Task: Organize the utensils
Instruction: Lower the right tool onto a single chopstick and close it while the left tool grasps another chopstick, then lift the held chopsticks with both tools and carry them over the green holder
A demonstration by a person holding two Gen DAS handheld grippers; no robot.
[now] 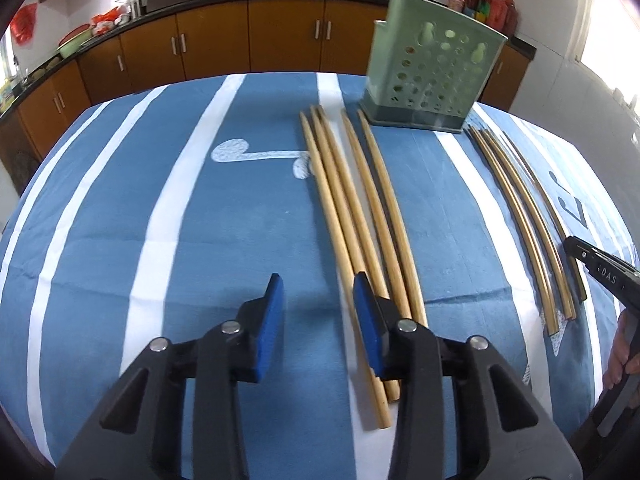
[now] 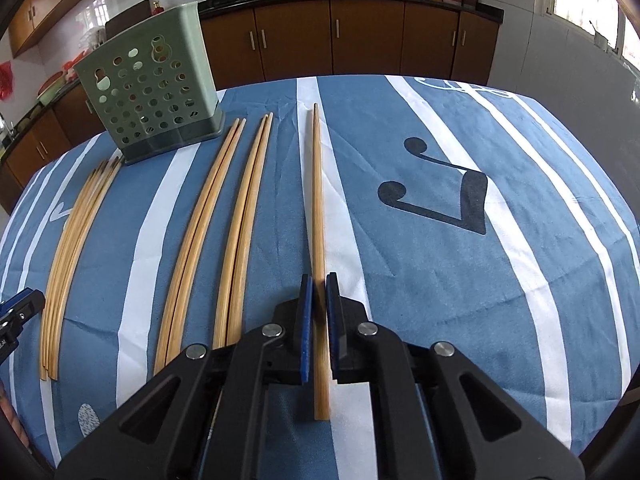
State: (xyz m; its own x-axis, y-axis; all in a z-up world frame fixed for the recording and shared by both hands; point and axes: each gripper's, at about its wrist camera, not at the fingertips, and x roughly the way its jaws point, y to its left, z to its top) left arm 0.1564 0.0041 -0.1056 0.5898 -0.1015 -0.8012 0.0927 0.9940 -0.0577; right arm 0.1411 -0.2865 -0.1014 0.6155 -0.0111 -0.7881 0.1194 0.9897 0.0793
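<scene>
A green perforated utensil holder (image 1: 430, 68) stands upright at the far side of the table; it also shows in the right wrist view (image 2: 150, 84). Several bamboo chopsticks (image 1: 352, 200) lie lengthwise on the blue striped cloth. My left gripper (image 1: 318, 308) is open and empty, just left of that bundle. My right gripper (image 2: 319, 304) is shut on a single chopstick (image 2: 318, 208) that lies along a white stripe. Two pairs of chopsticks (image 2: 224, 220) lie to its left, and a further bundle (image 2: 76, 248) lies far left.
The blue and white striped tablecloth (image 2: 480, 300) covers the table, with music-note prints. Darker chopsticks (image 1: 520, 216) lie at the right in the left wrist view, near the other gripper's tip (image 1: 592, 260). Brown kitchen cabinets (image 2: 360, 36) stand behind the table.
</scene>
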